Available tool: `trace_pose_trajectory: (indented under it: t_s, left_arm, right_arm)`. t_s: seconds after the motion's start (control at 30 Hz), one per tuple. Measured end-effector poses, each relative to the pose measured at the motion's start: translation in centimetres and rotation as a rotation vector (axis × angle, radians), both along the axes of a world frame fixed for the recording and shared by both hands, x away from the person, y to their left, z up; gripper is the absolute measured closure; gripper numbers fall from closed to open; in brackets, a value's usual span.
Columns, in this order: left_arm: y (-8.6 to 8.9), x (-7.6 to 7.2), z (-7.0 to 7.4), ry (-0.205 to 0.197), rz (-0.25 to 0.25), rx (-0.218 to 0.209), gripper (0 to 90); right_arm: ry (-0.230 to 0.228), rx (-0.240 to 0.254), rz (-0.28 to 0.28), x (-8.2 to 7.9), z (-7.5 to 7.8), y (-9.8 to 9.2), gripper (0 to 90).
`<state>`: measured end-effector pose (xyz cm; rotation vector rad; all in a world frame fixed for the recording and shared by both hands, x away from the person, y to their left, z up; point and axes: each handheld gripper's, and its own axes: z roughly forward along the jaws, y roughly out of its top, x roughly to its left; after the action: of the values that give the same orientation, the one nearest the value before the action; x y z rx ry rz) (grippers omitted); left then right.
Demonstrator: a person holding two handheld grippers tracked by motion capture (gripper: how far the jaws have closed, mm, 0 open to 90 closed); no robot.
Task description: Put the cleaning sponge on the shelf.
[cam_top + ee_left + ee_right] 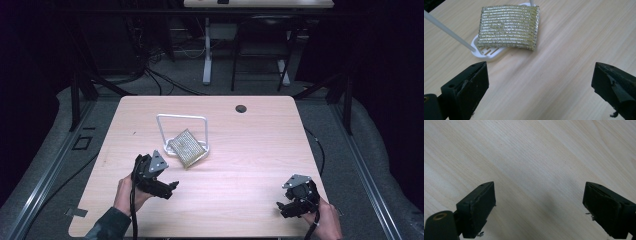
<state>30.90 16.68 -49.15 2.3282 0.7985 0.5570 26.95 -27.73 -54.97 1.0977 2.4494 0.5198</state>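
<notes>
A gold-and-silver ribbed sponge pad (186, 147) lies tilted on a small white slotted dish (200, 149) that carries a white wire frame (181, 118), near the middle of the wooden table (250, 145). In the left gripper view the pad (507, 27) rests across the dish (487, 52), apart from the jaws. My left gripper (171, 188) is below and left of the pad, open, with bare wood between its fingers. My right gripper (283, 208) is open near the table's front right corner, over bare wood (536, 170).
A dark round grommet (241, 108) sits near the table's far edge. Beyond the table stand desk legs (207, 50) and cables on a grey floor. Rails run along both sides of the table.
</notes>
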Motion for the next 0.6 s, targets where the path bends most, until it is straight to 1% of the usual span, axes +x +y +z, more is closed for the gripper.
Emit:
trace_pose_trajectory:
  t_s: [0.03, 0.07, 0.1, 0.17, 0.23, 0.27, 0.33, 0.37, 0.4, 0.43, 0.47, 0.5, 0.53, 0.6]
  left_arm:
    - [0.3, -0.6, -0.2, 0.007, 0.003, -0.011, 0.6]
    - [0.3, -0.6, -0.2, 0.007, 0.003, -0.011, 0.4]
    - [0.6, -1.0, -0.4, 0.024, 0.008, -0.021, 0.1]
    - [0.8, -1.5, -0.7, 0.034, 0.01, -0.026, 0.1]
    - [1.0, -1.7, -0.8, 0.038, 0.013, -0.022, 0.0]
    - [1.3, -2.1, -1.1, 0.049, 0.017, -0.015, 0.0]
    - [1.5, -2.3, -1.3, 0.052, 0.019, -0.008, 0.0]
    - [1.7, -2.4, -1.4, 0.061, 0.022, -0.006, 0.0]
    - [1.9, -2.5, -1.6, 0.064, 0.028, -0.01, 0.0]
    - [2.1, -2.6, -1.8, 0.078, 0.034, -0.013, 0.0]
    - [2.4, -2.6, -2.3, 0.104, 0.048, -0.014, 0.0]
    - [2.4, -2.6, -2.3, 0.104, 0.048, -0.014, 0.0]
    - [2.6, -2.6, -2.7, 0.122, 0.051, -0.008, 0.0]
    - [2.6, -2.5, -3.1, 0.138, 0.054, 0.003, 0.0]
  right_arm:
    - [-0.007, 0.004, -0.002, 0.0, 0.0, 0.0, 10.4]
    - [-0.012, 0.009, -0.005, 0.0, 0.0, 0.0, 10.4]
    - [-0.017, 0.011, -0.005, -0.1, 0.1, 0.0, 10.5]
    - [-0.02, 0.013, -0.007, -0.1, 0.2, 0.0, 10.5]
    - [-0.015, 0.01, -0.005, -0.1, 0.2, 0.0, 10.5]
    - [-0.016, 0.004, -0.004, -0.1, 0.1, 0.0, 10.4]
    - [-0.015, 0.003, -0.003, -0.1, 0.1, 0.0, 10.5]
    - [-0.017, 0.001, -0.005, -0.1, 0.1, 0.0, 10.5]
    - [-0.017, 0.001, -0.005, -0.1, 0.1, 0.0, 10.5]
    - [-0.016, 0.0, -0.005, -0.1, 0.1, 0.1, 10.5]
    - [-0.017, 0.005, -0.005, -0.1, 0.0, 0.1, 10.5]
    - [-0.016, 0.004, -0.006, -0.1, 0.0, 0.1, 10.5]
    - [-0.016, 0.004, -0.006, -0.1, 0.0, 0.1, 10.5]
    - [-0.013, -0.002, -0.003, -0.1, 0.1, 0.1, 10.5]
